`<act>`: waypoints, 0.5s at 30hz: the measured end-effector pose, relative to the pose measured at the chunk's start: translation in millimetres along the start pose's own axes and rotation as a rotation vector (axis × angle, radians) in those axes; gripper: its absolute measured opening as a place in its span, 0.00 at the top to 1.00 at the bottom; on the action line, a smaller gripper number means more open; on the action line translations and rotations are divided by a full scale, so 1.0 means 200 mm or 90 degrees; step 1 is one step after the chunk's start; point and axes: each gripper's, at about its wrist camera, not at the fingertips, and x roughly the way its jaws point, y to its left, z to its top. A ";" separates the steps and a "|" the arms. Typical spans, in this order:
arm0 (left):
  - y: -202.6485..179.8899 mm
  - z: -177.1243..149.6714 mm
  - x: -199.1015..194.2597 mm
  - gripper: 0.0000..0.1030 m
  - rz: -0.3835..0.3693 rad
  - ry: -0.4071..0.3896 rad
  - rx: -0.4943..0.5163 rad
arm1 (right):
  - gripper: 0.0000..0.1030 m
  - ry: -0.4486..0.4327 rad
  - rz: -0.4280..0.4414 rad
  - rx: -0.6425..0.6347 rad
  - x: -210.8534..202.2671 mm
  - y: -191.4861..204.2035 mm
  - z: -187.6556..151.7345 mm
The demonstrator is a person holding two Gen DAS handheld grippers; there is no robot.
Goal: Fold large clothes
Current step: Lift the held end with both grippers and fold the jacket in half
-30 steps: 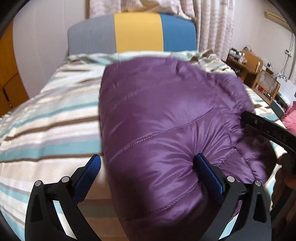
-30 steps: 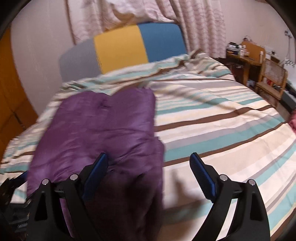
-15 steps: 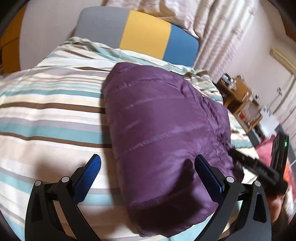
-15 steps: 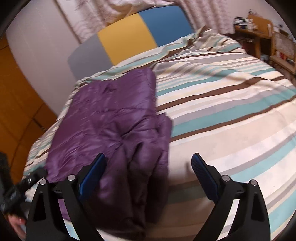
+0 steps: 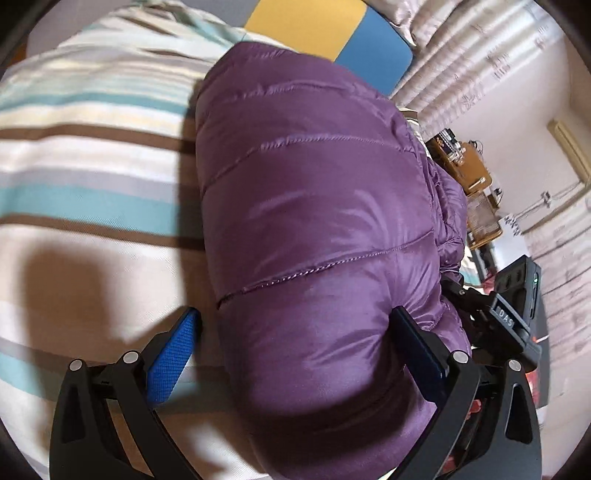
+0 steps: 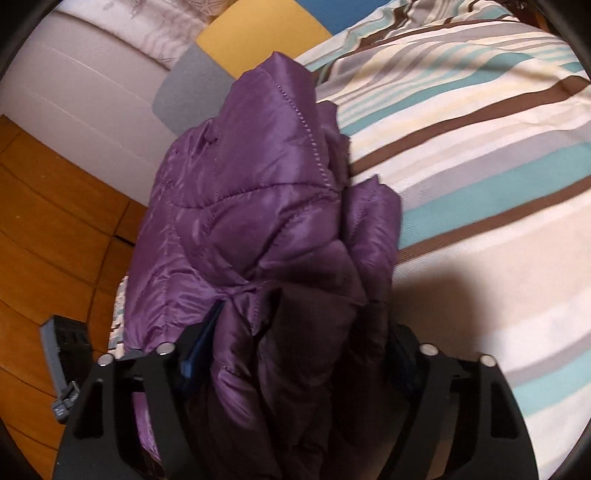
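A purple quilted jacket (image 5: pixel 314 206) lies folded in a thick bundle on the striped bed (image 5: pixel 92 206). My left gripper (image 5: pixel 295 314) is open and straddles the bundle's near end. Its right finger (image 5: pixel 413 343) touches the fabric, while its blue left pad (image 5: pixel 173 354) hangs over the sheet, apart from the jacket. In the right wrist view the jacket (image 6: pixel 251 206) has a bunched, darker edge. That edge fills the gap of my right gripper (image 6: pixel 303 325), whose jaws are closing on it, pads pressed into the fabric. The right gripper (image 5: pixel 509 314) also shows beside the bundle in the left view.
A grey, yellow and blue headboard (image 5: pixel 332 33) and curtains (image 5: pixel 461 74) stand at the far end. Wooden furniture (image 5: pixel 469 173) is beyond the bed's right side. Wooden flooring (image 6: pixel 55 229) lies past the bed's left edge, where the left gripper's body (image 6: pixel 62 354) shows.
Both grippers have dipped and rolled toward the jacket. The right jaws, wide apart before, have narrowed onto the bunched edge. The left gripper now straddles the bundle's end.
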 end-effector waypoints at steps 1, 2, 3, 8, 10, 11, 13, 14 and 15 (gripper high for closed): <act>-0.02 -0.01 0.01 0.03 0.002 0.001 0.007 | 0.32 0.000 0.008 0.005 0.01 -0.01 0.00; -0.03 -0.01 0.01 0.03 0.004 0.001 0.016 | 0.35 -0.001 0.014 0.008 0.01 -0.01 0.01; -0.06 -0.02 0.02 0.05 -0.003 0.007 0.029 | 0.39 0.000 0.025 0.012 0.01 -0.01 0.01; -0.18 -0.03 -0.02 0.23 0.022 -0.019 0.088 | 0.50 -0.007 0.067 -0.005 -0.03 -0.03 0.02; -0.21 -0.03 -0.05 0.27 0.029 -0.030 0.108 | 0.50 -0.022 0.096 -0.021 -0.06 0.00 0.01; -0.22 -0.04 -0.06 0.30 0.031 -0.038 0.118 | 0.50 -0.026 0.098 -0.031 -0.07 0.01 0.00; -0.26 -0.06 -0.11 0.33 0.039 -0.062 0.150 | 0.50 -0.033 0.103 -0.051 -0.09 0.04 -0.02; -0.29 -0.07 -0.13 0.36 0.044 -0.074 0.166 | 0.52 -0.036 0.106 -0.056 -0.09 0.06 -0.02; -0.31 -0.08 -0.15 0.37 0.048 -0.088 0.183 | 0.52 -0.039 0.109 -0.060 -0.10 0.07 -0.03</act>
